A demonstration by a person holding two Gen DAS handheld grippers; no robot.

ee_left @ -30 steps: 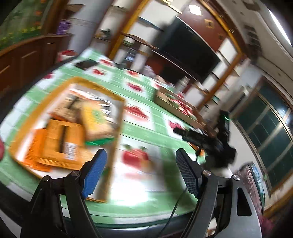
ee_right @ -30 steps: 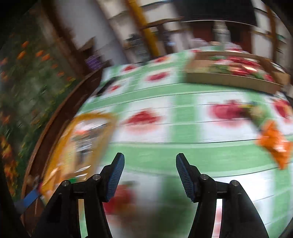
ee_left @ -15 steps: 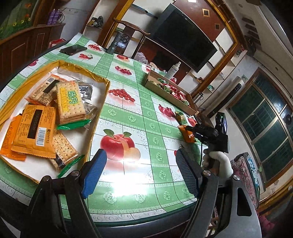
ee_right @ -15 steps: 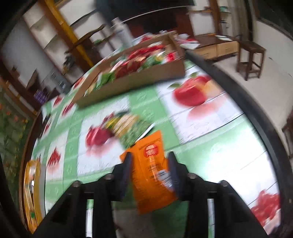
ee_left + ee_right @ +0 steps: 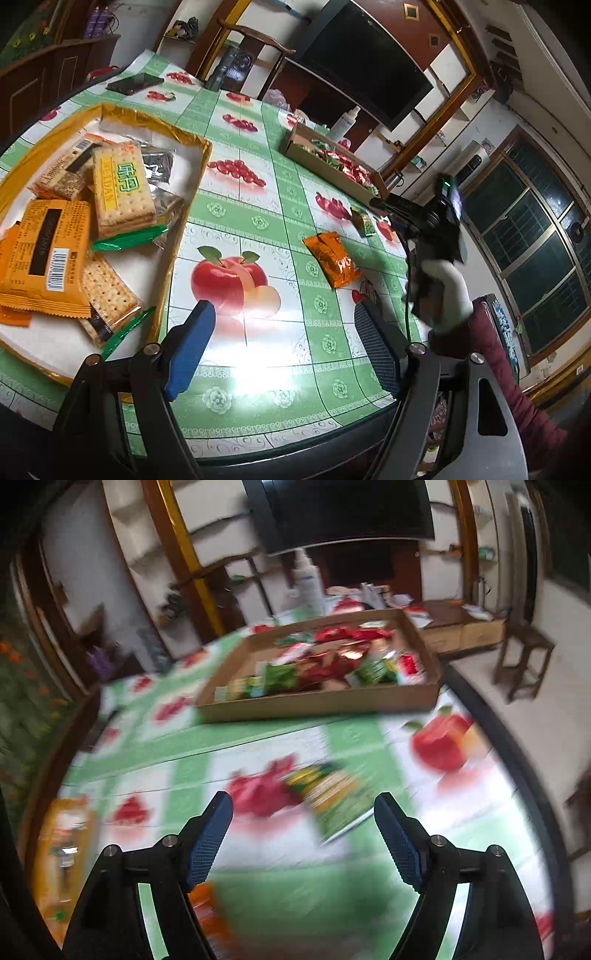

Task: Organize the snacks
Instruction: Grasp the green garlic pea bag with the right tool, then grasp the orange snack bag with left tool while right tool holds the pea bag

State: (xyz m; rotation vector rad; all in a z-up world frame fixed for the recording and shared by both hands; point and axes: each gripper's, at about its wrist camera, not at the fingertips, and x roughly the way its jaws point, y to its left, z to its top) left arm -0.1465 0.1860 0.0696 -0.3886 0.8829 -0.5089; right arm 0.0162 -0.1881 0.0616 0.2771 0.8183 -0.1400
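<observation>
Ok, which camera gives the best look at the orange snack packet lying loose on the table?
The left wrist view: the orange snack packet lies sharp and whole on the tablecloth. The right wrist view shows only a blurred orange sliver at the bottom, partly behind the left finger.

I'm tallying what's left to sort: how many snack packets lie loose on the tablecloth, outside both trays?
2: an orange packet near the printed apple, and a green-yellow packet beyond it, toward the cardboard tray. More may be hidden.

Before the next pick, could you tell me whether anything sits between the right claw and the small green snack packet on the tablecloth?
Nothing visible does. The right claw is open, and the small green snack packet lies just ahead on bare tablecloth; the cardboard tray is beyond it.
</observation>
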